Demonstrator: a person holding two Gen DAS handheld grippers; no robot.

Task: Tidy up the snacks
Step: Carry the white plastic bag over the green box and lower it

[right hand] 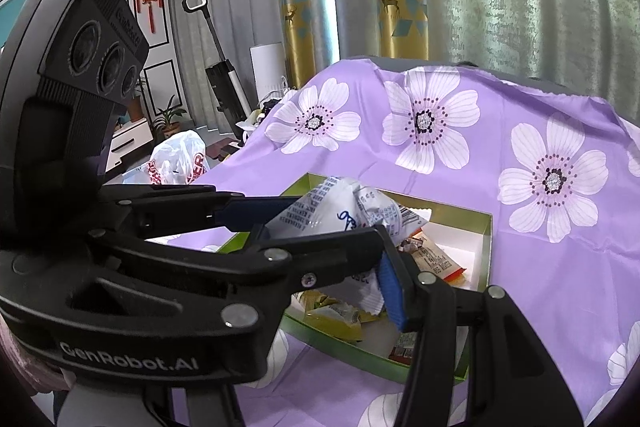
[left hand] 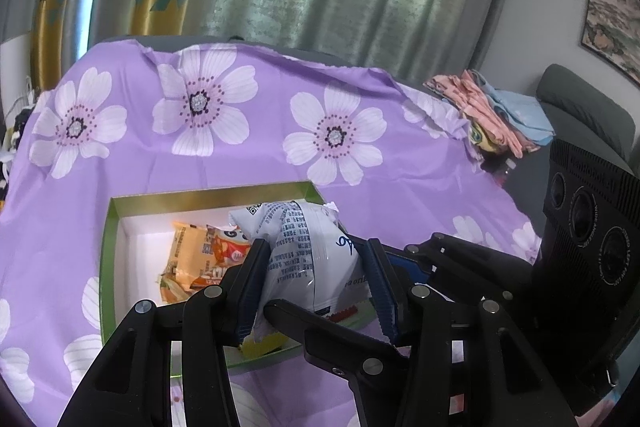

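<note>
The white snack bag [left hand: 304, 259] is thin glossy plastic film, crinkled and catching highlights, and the orange packet [left hand: 200, 259] at its nine o'clock has the same shiny wrapper look. The box [left hand: 208, 197] looks like cardboard, with a metallic gold sheen on its inner wall and a matt white floor. It sits on smooth, faintly creased purple floral cloth [left hand: 256, 155], while the left tool [left hand: 316, 283] and right tool [right hand: 320, 255] are matt black plastic with bright metal rivets and ribbed blue pads [right hand: 390, 285].
</note>
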